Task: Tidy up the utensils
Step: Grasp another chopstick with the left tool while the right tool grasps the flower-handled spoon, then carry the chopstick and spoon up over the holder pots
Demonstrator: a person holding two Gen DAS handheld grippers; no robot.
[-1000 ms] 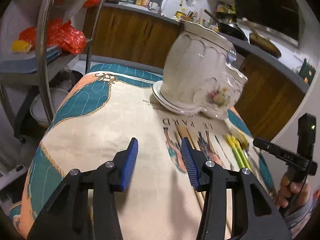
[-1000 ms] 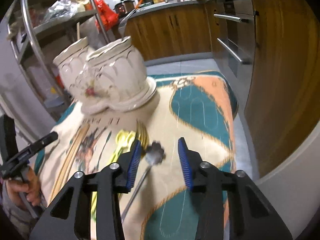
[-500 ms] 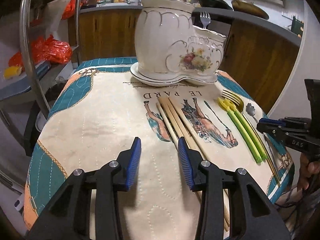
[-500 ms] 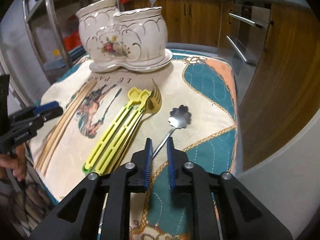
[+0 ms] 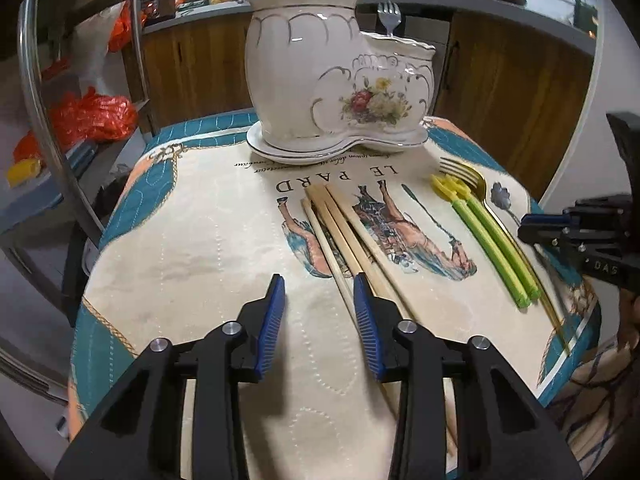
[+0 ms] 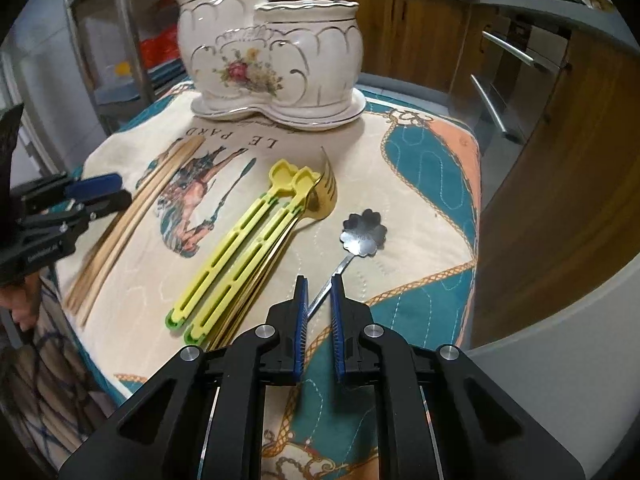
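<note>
A white floral ceramic holder (image 5: pixel 320 80) (image 6: pixel 272 52) stands at the back of the cloth-covered table, with a silver fork (image 5: pixel 389 14) in its lower pot. Wooden chopsticks (image 5: pixel 344 232) (image 6: pixel 132 216), two yellow-green utensils (image 5: pixel 492 244) (image 6: pixel 240 248), a gold fork (image 5: pixel 464 174) (image 6: pixel 326 196) and a flower-shaped spoon (image 5: pixel 500 194) (image 6: pixel 364 234) lie on the cloth. My left gripper (image 5: pixel 319 300) (image 6: pixel 108 188) is closing, still wide; the chopsticks run beside its right finger. My right gripper (image 6: pixel 319 280) (image 5: pixel 536 224) is closing on the spoon's thin handle, which crosses slantwise between the pads and touches both.
A metal rack (image 5: pixel 36 80) with orange bags (image 5: pixel 92 116) stands left of the table. Wooden cabinets (image 5: pixel 512 92) and an oven front with bar handles (image 6: pixel 508 52) lie behind and to the right. The table edge (image 6: pixel 476 200) drops off near the spoon. A hand (image 6: pixel 20 304) holds the left gripper.
Both views rolled level. The right jaws narrowed from wide to a slim gap around the spoon handle. The left jaws narrowed a little and came up beside the chopsticks.
</note>
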